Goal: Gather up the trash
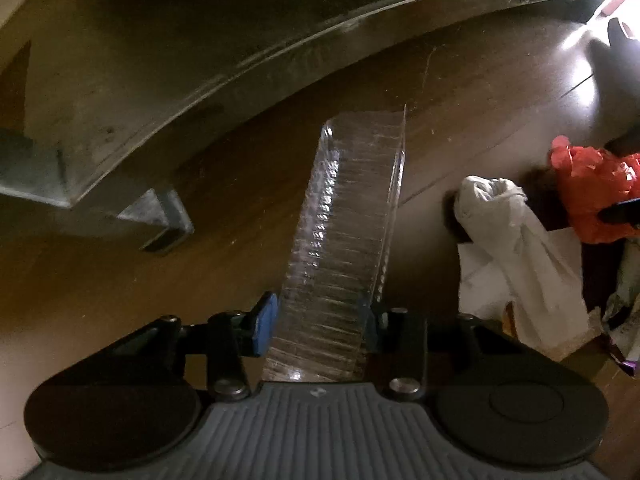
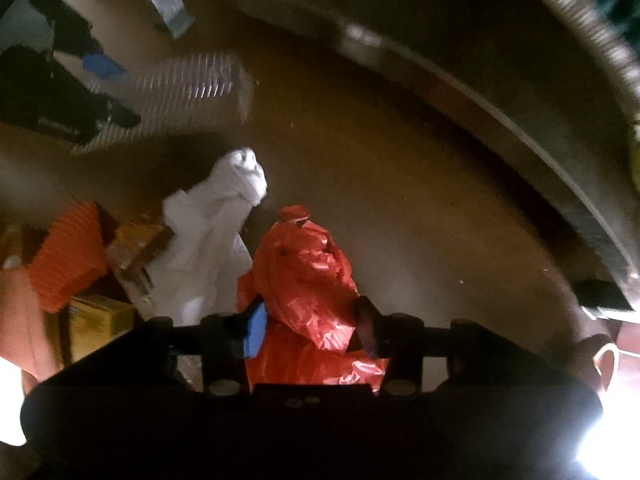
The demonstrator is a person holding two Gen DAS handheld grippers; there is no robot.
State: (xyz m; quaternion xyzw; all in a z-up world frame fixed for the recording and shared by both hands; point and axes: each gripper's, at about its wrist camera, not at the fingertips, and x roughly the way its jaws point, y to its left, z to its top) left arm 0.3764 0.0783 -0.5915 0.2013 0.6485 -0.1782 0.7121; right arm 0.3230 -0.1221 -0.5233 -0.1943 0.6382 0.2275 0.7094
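Note:
My left gripper is shut on a clear ribbed plastic tray and holds it above the wooden floor. The tray also shows blurred in the right wrist view, with the left gripper at its left end. My right gripper is shut on a crumpled red plastic bag. The red bag shows at the right edge of the left wrist view. A white crumpled cloth or paper lies beside the bag, also in the right wrist view.
A low table's edge and metal leg stand to the left. An orange ribbed tray, a yellow box and other litter lie at left. A curved furniture edge runs along the right.

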